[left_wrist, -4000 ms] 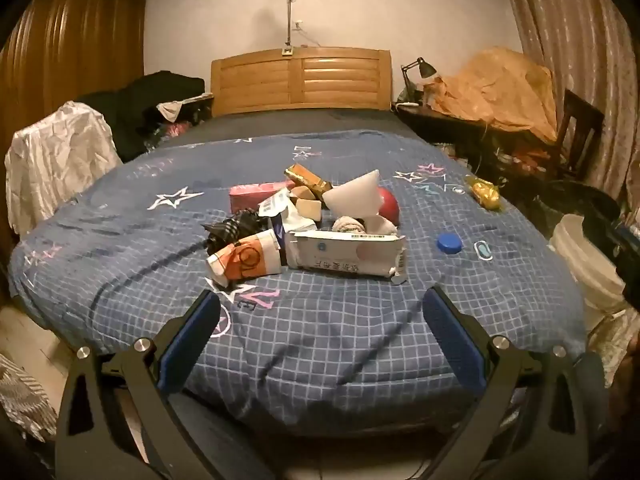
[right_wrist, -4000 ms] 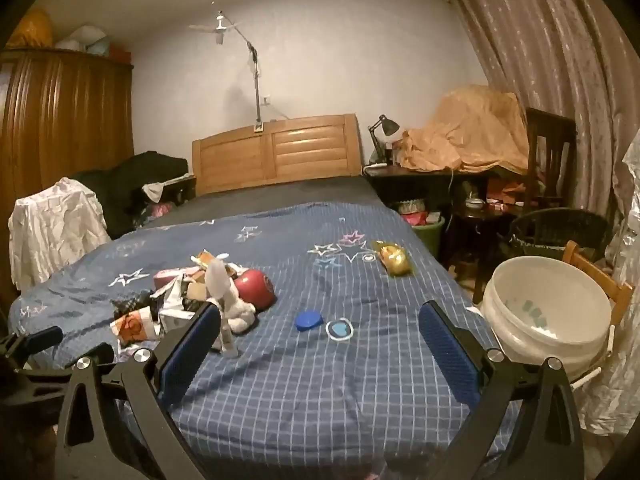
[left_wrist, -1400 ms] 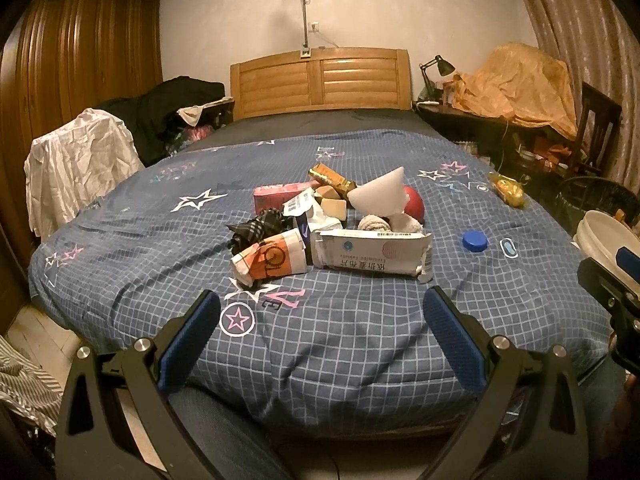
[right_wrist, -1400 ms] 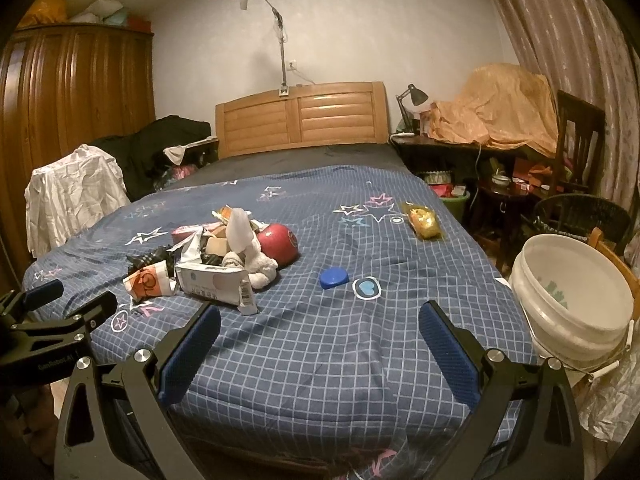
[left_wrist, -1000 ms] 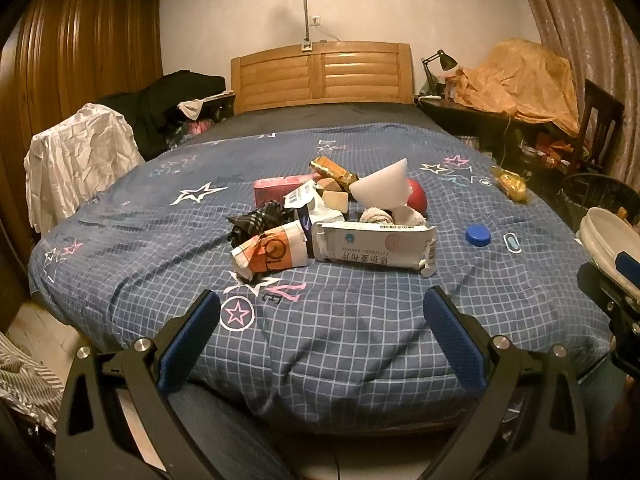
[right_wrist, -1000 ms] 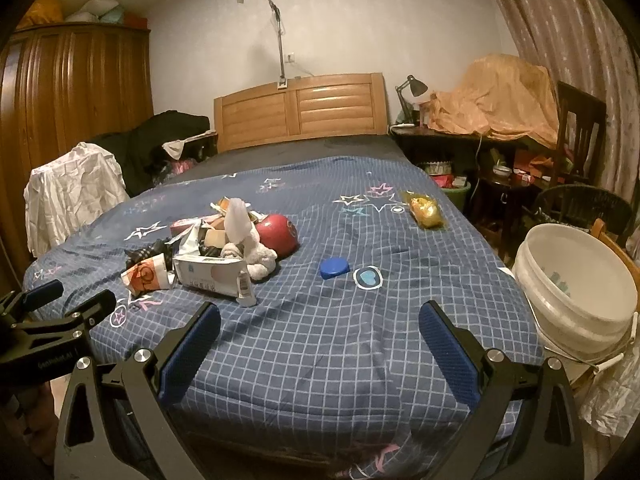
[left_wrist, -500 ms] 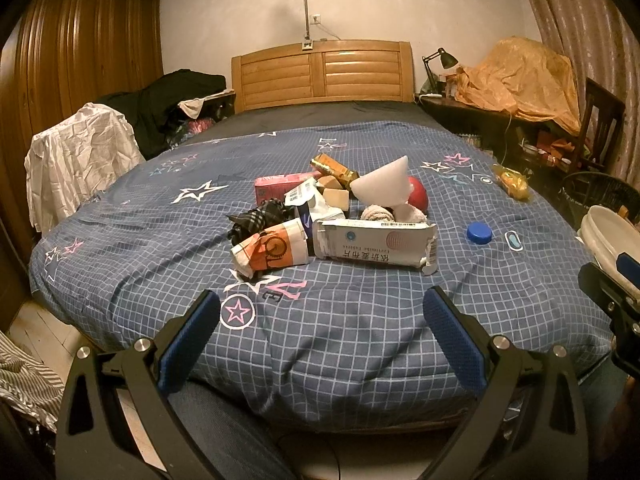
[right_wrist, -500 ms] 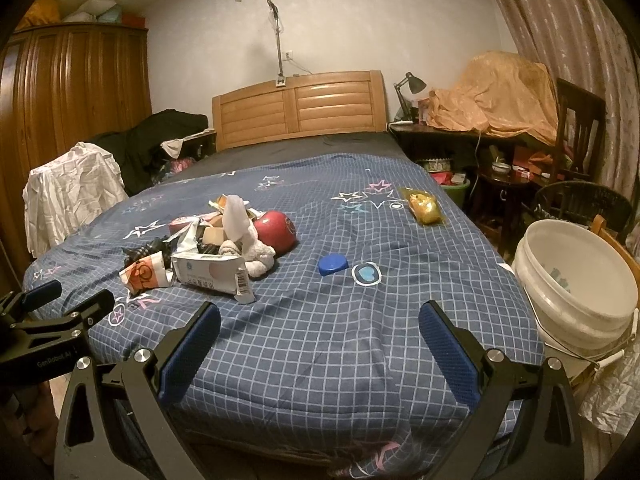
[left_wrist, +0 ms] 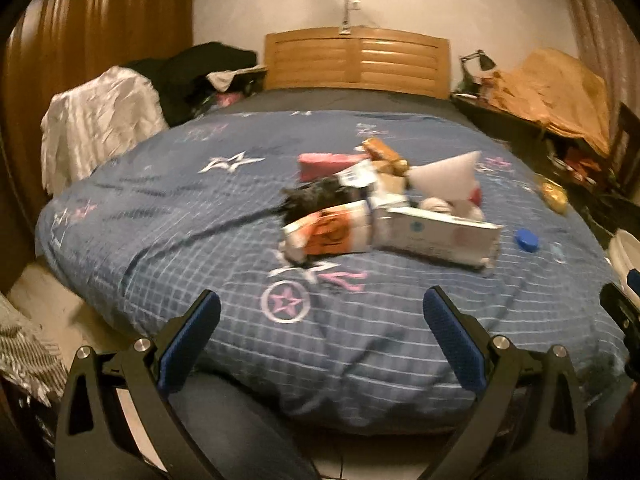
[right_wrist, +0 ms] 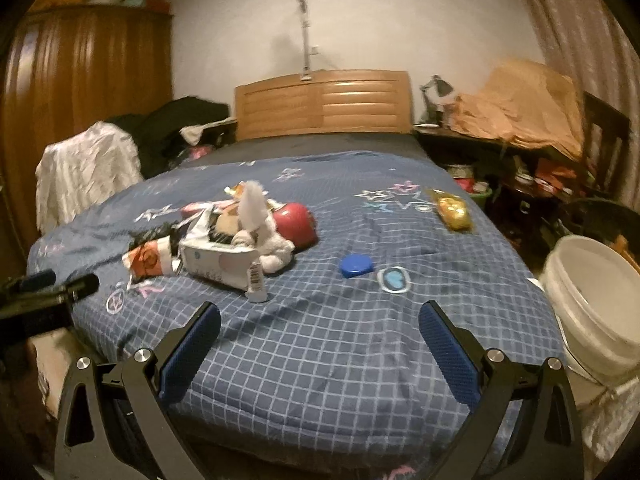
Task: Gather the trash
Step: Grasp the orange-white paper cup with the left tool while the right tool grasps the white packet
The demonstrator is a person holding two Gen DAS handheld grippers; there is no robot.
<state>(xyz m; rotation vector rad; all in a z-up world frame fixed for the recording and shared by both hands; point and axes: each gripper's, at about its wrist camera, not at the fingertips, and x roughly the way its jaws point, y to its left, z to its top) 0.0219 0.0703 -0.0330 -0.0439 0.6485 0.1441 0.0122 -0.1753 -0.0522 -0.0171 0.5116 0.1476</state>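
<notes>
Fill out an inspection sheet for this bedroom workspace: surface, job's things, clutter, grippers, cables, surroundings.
Surface: bed with blue checked, star-printed cover.
Job's things: trash pile of wrappers and cartons left of centre; blue cap and yellow wrapper lying apart; white bucket beside the bed's right edge.
Clutter: red ball against the pile.
Grippers: left gripper and right gripper both open, empty, short of the trash.
Cables: nothing seen.
Surroundings: wardrobe, headboard, desk lamp, dark chair.
</notes>
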